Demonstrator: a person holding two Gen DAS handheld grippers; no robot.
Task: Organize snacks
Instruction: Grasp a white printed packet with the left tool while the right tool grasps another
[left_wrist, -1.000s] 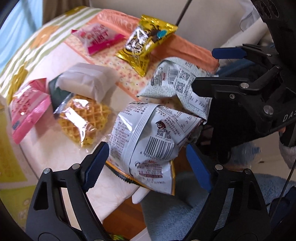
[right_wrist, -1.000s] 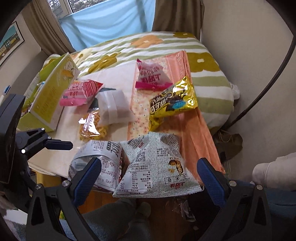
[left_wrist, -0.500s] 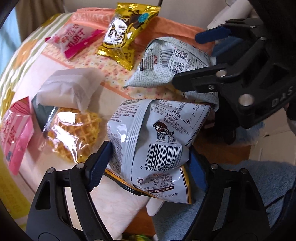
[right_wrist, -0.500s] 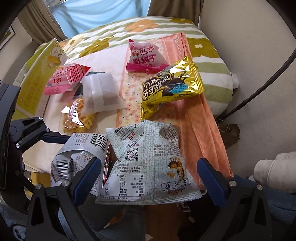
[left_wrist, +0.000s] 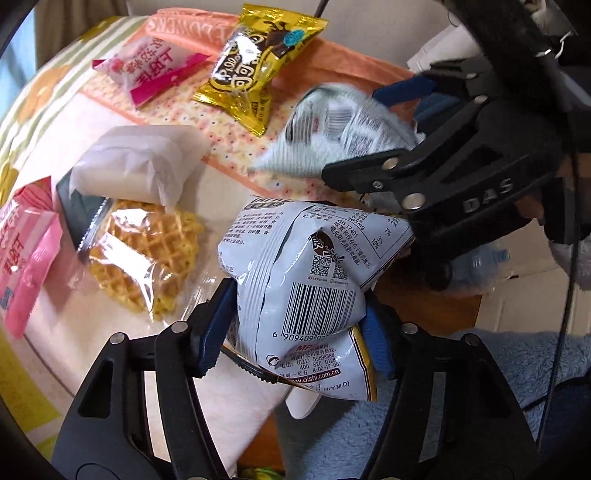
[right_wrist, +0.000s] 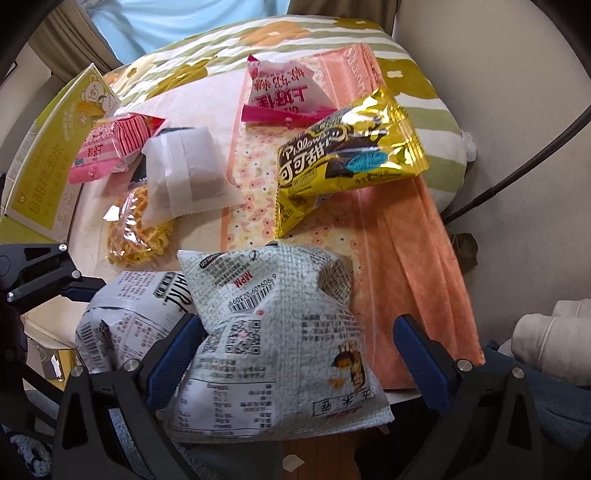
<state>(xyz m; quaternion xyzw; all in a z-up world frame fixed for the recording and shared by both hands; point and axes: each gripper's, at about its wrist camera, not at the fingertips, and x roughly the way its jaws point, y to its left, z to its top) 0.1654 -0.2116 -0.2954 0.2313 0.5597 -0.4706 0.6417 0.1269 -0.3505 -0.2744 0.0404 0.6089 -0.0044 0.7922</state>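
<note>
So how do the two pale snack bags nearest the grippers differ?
The white bag is squeezed between the left gripper's closing pads, pinched at its waist; the grey-green textured bag sits between the right gripper's open pads, unpinched. The white one is glossy, the grey-green one matte. Both show barcodes and lie back side up.

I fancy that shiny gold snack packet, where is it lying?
In the right wrist view the gold packet lies on the orange cloth, right of centre, just below the pink-and-white packet.

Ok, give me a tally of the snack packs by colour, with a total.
Pink: 2, far pack, left pack
Gold: 1
White or grey printed bags: 2
White paper-wrapped: 1
Clear waffle pack: 1
Total: 7
</note>
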